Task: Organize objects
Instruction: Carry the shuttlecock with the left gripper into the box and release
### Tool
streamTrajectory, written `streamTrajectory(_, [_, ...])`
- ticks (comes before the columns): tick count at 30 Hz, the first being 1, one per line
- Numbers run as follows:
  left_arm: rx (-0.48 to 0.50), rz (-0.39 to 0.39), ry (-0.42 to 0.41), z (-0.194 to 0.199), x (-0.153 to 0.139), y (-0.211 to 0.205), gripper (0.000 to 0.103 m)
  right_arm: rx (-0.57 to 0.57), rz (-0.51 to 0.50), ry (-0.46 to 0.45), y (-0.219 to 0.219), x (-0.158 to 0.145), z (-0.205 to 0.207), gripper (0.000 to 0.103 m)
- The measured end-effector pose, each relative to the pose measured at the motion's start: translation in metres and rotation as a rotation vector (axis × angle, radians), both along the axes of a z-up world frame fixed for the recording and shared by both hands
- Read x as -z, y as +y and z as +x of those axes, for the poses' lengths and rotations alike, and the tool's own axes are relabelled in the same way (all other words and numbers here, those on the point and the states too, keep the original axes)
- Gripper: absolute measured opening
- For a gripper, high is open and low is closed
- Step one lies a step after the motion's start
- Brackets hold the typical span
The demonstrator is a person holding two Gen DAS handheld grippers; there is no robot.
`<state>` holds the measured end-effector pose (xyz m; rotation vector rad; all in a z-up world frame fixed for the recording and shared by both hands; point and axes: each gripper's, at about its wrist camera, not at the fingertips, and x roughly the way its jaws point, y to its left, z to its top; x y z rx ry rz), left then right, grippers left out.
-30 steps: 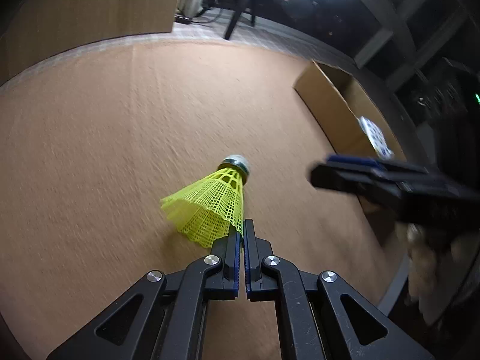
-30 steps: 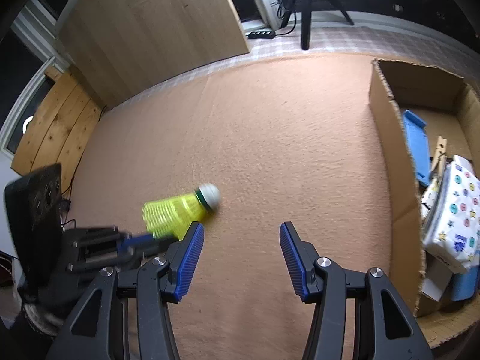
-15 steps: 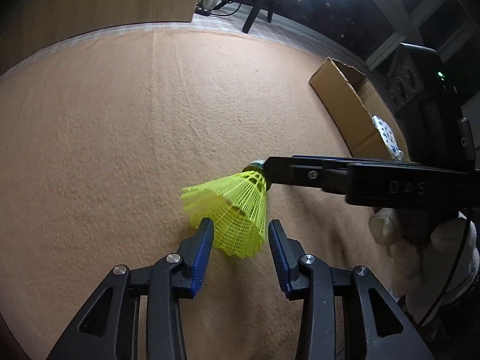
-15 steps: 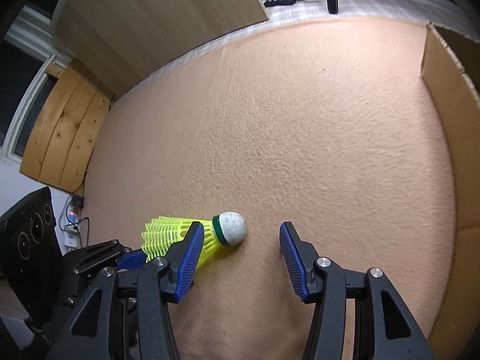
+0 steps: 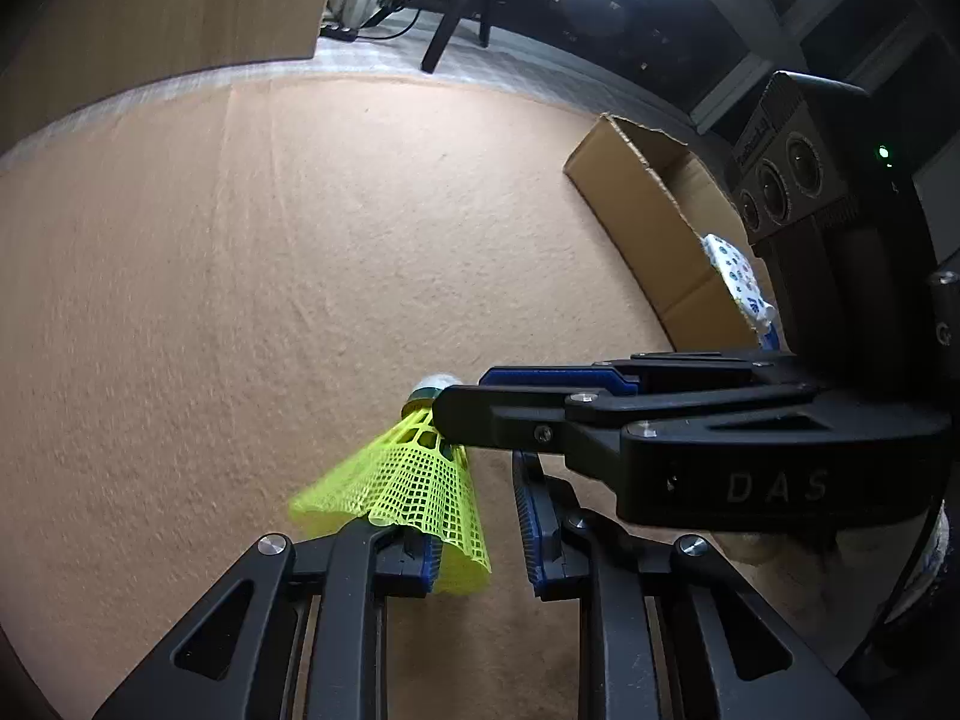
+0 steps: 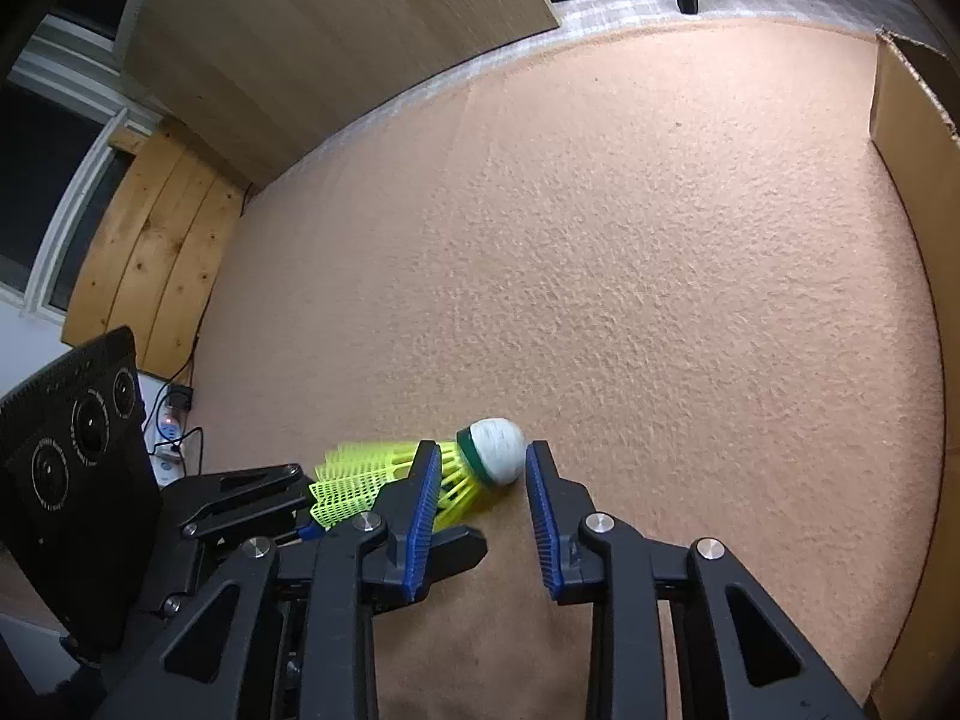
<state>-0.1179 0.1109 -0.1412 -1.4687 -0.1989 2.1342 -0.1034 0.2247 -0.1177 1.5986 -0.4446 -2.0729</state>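
both your hand-held grippers are at the yellow shuttlecock [image 6: 462,471] on the orange carpet [image 6: 660,270].
your right hand-held gripper [image 6: 477,501] has just been closing, its pads around the cork end, not clearly pressing. your left hand-held gripper [image 5: 477,531], also closing, stays slightly spread around the skirt. the cardboard box [image 5: 648,222] stands apart.

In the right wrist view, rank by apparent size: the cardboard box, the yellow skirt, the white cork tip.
1. cardboard box, though cut off by the frame
2. yellow skirt, partly hidden by a finger
3. white cork tip
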Motion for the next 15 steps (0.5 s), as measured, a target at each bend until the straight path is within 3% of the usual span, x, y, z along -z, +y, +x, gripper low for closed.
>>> streamTrajectory(15, [0.105, 0.024, 0.089, -0.015, -0.049, 0.061, 0.022, 0.074, 0.07, 0.149, 0.043, -0.061, 0.015, 0.024])
